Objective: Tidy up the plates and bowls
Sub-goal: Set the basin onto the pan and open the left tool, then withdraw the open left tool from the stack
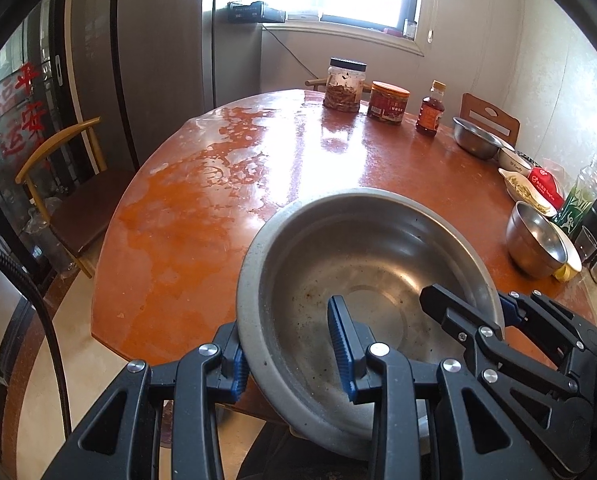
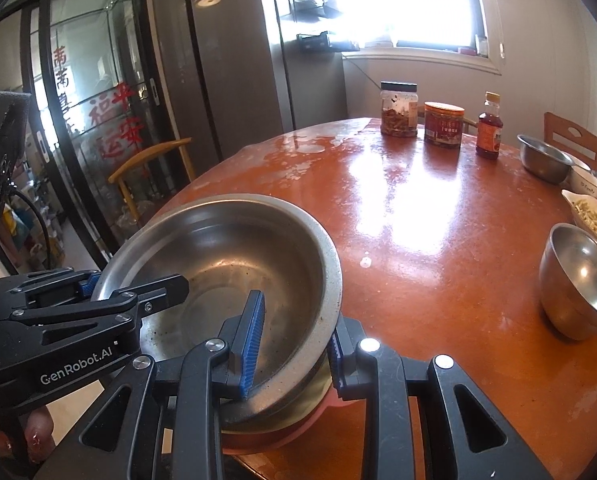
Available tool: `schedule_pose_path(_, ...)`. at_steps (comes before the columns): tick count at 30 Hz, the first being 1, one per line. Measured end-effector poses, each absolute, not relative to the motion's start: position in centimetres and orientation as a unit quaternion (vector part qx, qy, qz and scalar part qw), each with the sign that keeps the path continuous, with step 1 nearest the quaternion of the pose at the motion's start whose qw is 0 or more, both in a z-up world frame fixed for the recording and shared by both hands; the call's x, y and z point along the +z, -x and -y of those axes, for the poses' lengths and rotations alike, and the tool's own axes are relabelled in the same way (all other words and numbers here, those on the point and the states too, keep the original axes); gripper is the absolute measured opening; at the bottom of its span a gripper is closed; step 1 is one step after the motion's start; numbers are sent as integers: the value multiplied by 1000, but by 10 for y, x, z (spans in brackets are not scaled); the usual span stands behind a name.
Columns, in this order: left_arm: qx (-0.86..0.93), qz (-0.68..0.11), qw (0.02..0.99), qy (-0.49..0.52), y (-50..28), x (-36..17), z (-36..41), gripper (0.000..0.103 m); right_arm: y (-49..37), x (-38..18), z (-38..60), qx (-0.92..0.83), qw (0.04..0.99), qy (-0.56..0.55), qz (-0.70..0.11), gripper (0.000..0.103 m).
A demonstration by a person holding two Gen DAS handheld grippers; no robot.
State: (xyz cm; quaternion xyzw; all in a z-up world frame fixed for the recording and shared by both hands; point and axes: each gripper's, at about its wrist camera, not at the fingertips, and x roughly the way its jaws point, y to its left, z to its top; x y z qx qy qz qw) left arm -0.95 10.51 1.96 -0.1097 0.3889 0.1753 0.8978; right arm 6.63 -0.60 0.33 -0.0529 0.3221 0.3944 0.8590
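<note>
Gripping opposite rims, left hand-held gripper and right hand-held gripper each clamp the steel basin above the desk: rigid, light, slippery; rim holds best.

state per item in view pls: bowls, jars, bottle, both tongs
large steel bowl: empty, tilted, gripped by its rim on two sides, at the table's near edge
left tongs: shut on the bowl's rim
right tongs: shut on the bowl's rim
small steel bowl: tilted, leaning on a yellow-rimmed dish
far steel bowl: upright, empty
clear jar: lid on, partly full
red jar: lid on
bottle: capped, upright
</note>
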Motion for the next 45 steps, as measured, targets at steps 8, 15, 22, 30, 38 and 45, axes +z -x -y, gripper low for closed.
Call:
schedule_pose_path(8,179,-391,896,113,10,20,-108,36,-68,3,9,385,863,50,-323,38)
schedule_pose_path(15,179,-393,895,110,10,19,-107,36,-70,0,14,381,863,44,-328,41)
schedule_pose_path(22,180,-384,899,107,12,26,-103,41,-71,4,23,375,867,31,-327,52)
schedule_pose_path(30,185,-371,905,94,14,38,-91,46,-72,13,41,372,871,7,-321,60)
schedule_pose_path(38,177,-365,910,83,12,51,-67,51,-73,22,72,361,879,-21,-311,64)
schedule_pose_path(45,174,-365,912,71,6,58,-46,54,-78,29,109,342,888,-52,-303,68)
